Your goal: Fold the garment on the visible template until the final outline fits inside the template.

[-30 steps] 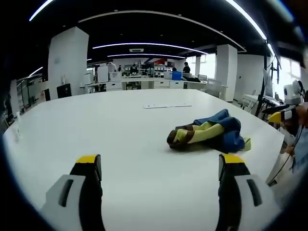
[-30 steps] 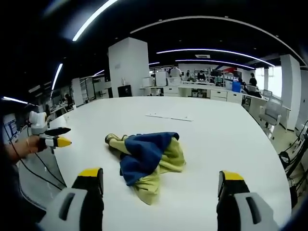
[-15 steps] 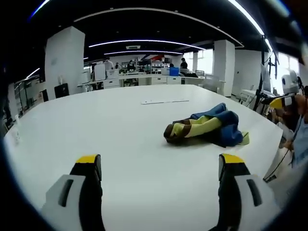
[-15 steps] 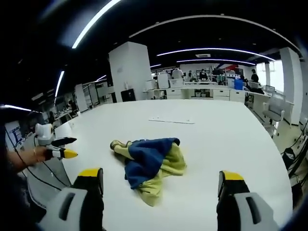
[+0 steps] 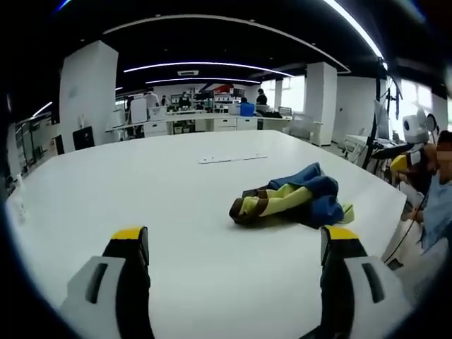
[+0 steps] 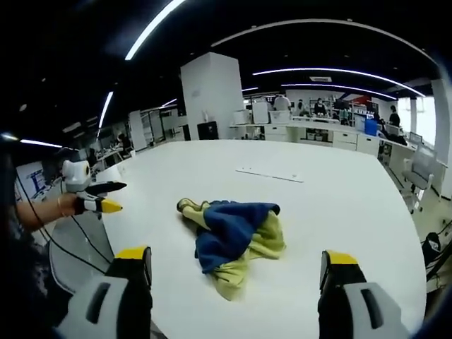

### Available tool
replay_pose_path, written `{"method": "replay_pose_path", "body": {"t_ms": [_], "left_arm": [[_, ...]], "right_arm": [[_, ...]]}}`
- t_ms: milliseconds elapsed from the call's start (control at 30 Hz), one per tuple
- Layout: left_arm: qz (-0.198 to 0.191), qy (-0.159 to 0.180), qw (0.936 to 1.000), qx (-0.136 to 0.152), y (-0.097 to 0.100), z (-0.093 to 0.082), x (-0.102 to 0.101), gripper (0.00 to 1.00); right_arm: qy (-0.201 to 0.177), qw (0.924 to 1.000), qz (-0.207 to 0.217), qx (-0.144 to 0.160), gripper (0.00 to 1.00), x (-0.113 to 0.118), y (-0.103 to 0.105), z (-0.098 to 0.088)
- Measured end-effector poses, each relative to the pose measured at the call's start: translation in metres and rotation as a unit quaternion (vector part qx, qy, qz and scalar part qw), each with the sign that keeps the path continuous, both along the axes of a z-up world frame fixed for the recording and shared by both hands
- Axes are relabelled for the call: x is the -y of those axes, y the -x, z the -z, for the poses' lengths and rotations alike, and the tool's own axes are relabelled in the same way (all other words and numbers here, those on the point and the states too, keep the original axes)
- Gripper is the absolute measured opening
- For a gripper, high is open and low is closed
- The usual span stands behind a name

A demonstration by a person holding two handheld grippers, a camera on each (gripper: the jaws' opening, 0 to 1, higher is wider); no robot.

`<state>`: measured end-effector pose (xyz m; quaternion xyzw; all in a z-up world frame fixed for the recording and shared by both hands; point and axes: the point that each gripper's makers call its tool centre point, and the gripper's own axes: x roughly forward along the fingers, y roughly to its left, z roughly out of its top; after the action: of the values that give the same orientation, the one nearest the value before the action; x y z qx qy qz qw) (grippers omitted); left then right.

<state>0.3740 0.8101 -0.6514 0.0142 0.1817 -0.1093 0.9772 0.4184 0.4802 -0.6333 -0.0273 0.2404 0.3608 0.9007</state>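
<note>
- Both cameras have swung slightly since a second ago, so the garment [image 5: 289, 203] sits a little further left in the left gripper view and further right in the right gripper view; the cloth itself looks unmoved.
- Crumpled in a heap of blue, yellow and brown, the garment [image 6: 236, 234] lies on the white surface [image 5: 141, 183], near the edge where the person stands.
- Left gripper [image 5: 235, 244] hovers over bare surface well short of the heap, its fingers spread wide and holding nothing.
- Right gripper [image 6: 235, 258] hangs above the near edge, fingers likewise wide apart and empty.
- A pale flat strip [image 6: 269, 174] lies beyond the heap, well apart from it; whether it belongs to the template cannot be told.
- Soft, light and limp, the fabric will likely sag and drag; a pinch at an outer hem or sleeve end looks best for spreading it flat first.
</note>
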Motion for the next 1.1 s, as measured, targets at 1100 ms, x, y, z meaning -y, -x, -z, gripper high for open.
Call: {"method": "replay_pose_path", "body": {"t_ms": [1100], "left_arm": [[0.046, -0.014, 0.9988, -0.008, -0.014, -0.005, 0.021, 0.99]], "right_arm": [[0.021, 0.9881, -0.152, -0.003, 0.69, -0.097, -0.054, 0.004]]}}
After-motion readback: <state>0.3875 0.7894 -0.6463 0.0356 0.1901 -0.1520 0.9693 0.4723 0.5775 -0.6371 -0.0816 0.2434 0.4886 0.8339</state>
